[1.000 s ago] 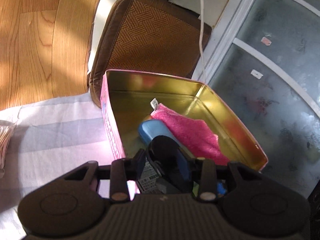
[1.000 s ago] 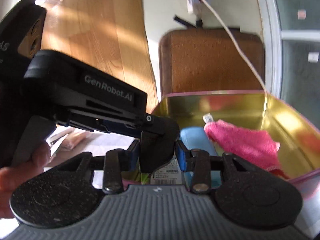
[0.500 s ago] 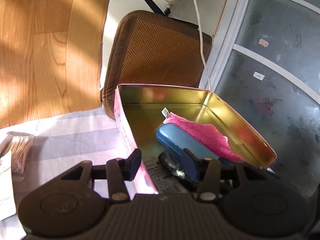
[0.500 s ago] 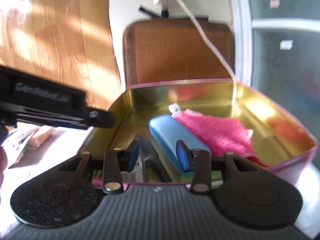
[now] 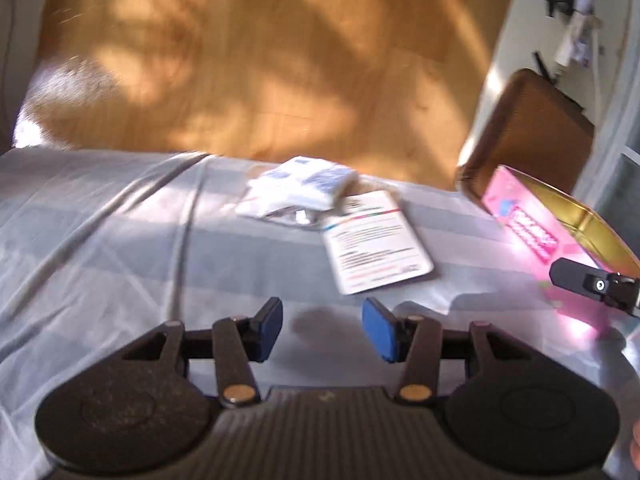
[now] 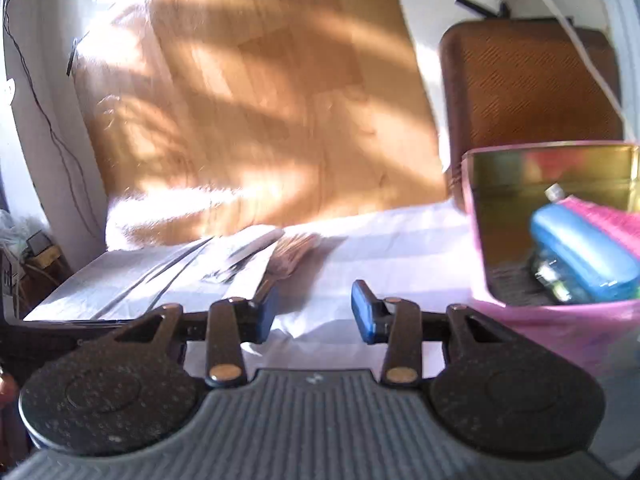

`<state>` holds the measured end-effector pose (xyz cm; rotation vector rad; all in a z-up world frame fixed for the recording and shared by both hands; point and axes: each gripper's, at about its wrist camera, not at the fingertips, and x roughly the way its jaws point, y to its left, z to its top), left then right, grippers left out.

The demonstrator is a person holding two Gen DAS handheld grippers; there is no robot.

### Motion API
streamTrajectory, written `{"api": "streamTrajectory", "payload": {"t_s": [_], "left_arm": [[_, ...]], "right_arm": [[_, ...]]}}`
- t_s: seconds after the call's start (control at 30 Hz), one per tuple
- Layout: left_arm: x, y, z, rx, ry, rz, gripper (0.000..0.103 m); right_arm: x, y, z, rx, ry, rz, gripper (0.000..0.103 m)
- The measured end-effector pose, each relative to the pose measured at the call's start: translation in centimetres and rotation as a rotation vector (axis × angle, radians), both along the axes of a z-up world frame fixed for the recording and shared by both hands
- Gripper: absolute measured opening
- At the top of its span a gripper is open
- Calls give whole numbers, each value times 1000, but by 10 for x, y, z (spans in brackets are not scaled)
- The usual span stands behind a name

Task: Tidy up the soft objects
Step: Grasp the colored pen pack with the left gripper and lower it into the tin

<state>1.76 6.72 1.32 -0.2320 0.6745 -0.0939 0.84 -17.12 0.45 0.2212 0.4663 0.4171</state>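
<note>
Over the striped cloth point(image 5: 100, 240), left hand-held gripper point(image 5: 322, 330), now swung away from the tin point(image 5: 520, 216), stands parted and empty.

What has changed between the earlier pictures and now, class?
The left claw let go of the dark item it held over the pink tin, then swung away to the packets on the sheet; its jaws stand empty. The right claw turned aside too. The blue case and pink cloth stayed in the tin.
</note>
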Motion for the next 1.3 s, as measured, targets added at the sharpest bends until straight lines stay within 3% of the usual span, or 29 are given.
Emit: {"api": "streamTrajectory", "payload": {"t_s": [0.17,0.27,0.33,0.37,0.47,0.6,0.77,0.83,0.93,1.03,1.07,1.23,1.3], "left_arm": [[-8,24,-8,-47,-45,32,44],[-9,25,-7,-72,-70,24,45],[-8,26,-8,-88,-67,24,45],[-9,27,-8,-98,-67,26,45],[-8,31,-9,-129,-66,35,46],[-9,35,-10,-161,-56,41,46],[-9,38,-11,-180,-51,32,48],[-9,37,-11,-180,-51,25,48],[-10,35,-10,-179,-51,8,48],[-9,33,-11,-187,-41,-26,48],[-10,32,-11,-191,-35,-42,49],[-16,23,-10,-247,4,-113,49],[-17,14,-9,-299,31,-144,49]], "right_arm": [[48,45,-13,74,129,40,43],[68,58,-21,70,186,35,43],[75,63,-25,70,217,42,37],[77,67,-26,65,227,50,24],[65,70,-19,32,182,55,19],[29,69,2,-164,25,69,16],[-44,71,7,-586,-285,118,15],[-66,72,-2,-691,-344,164,15],[-83,76,-16,-749,-347,244,16],[-82,77,-20,-685,-265,276,31],[-82,73,-20,-644,-235,272,44],[-84,48,-15,-454,-135,248,57],[-79,41,-15,-414,-113,220,72]]}}
